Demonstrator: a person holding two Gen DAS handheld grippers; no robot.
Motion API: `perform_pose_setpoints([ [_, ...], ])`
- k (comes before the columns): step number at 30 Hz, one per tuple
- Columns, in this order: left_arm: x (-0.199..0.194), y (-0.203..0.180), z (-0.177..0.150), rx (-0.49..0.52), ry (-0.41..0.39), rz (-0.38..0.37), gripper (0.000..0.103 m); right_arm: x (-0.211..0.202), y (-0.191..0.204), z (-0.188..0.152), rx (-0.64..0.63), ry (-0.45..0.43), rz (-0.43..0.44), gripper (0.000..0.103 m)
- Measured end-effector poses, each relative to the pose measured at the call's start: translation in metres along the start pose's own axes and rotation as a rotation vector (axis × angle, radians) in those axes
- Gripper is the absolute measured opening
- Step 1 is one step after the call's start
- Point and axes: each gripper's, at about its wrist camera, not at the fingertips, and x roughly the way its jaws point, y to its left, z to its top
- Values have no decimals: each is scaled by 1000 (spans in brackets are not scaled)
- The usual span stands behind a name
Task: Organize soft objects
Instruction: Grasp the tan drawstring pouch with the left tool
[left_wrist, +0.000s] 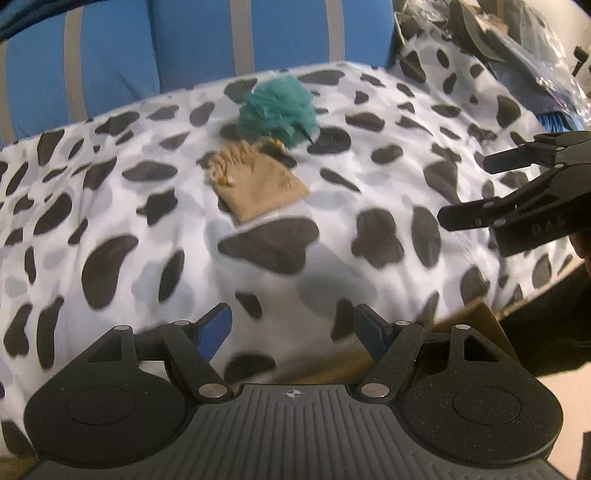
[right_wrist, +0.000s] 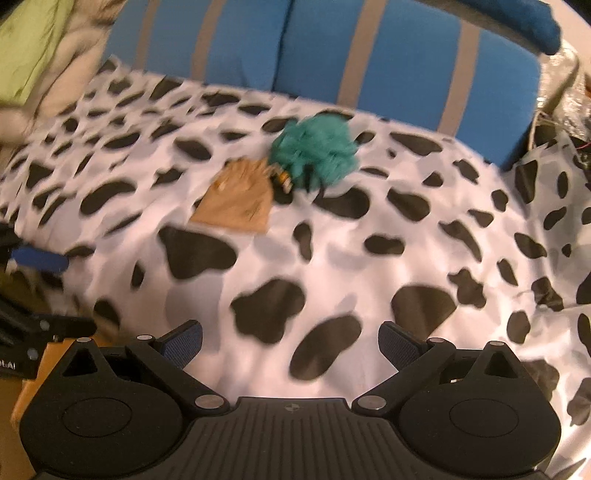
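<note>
A teal mesh bath puff (left_wrist: 277, 110) lies on the cow-print blanket (left_wrist: 110, 206), touching a tan drawstring pouch (left_wrist: 255, 184) just in front of it. Both also show in the right wrist view: the puff (right_wrist: 316, 153) and the pouch (right_wrist: 236, 201). My left gripper (left_wrist: 291, 325) is open and empty, well short of the pouch. My right gripper (right_wrist: 290, 341) is open and empty, also well back from them. The right gripper shows at the right edge of the left wrist view (left_wrist: 469, 188), open.
A blue cushion with grey stripes (right_wrist: 369, 55) backs the blanket. A cardboard box (left_wrist: 469, 325) sits at the near edge. Dark clutter and plastic bags (left_wrist: 517, 55) lie at the far right. A green cloth (right_wrist: 29, 44) lies at the far left.
</note>
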Motion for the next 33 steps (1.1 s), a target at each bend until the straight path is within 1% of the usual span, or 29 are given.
perform_pose_setpoints([
  [6,24,14,20,7,-33,24,72,16,-20,19,32,-61,-57,101],
  [12,50,32,36,-33,-37,11,72,32,-37,33,63,-75,-94,101],
  [14,54,34,41,-35,-51,10,72,36,-40,37,68,-78,-96,101],
  [19,69,34,54,12,-96,14,72,46,-41,48,54,-83,-95,101],
  [22,80,33,62,47,-109,27,72,53,-41,54,40,-81,-104,101],
  [24,87,31,67,70,-110,32,72,58,-42,57,33,-72,-107,101],
  [27,98,30,73,88,-111,16,72,63,-46,60,38,-63,-107,101],
  [30,110,31,77,76,-100,9,72,66,-50,62,41,-60,-106,101],
  [33,122,34,83,43,-80,-12,69,70,-55,63,50,-49,-114,101],
])
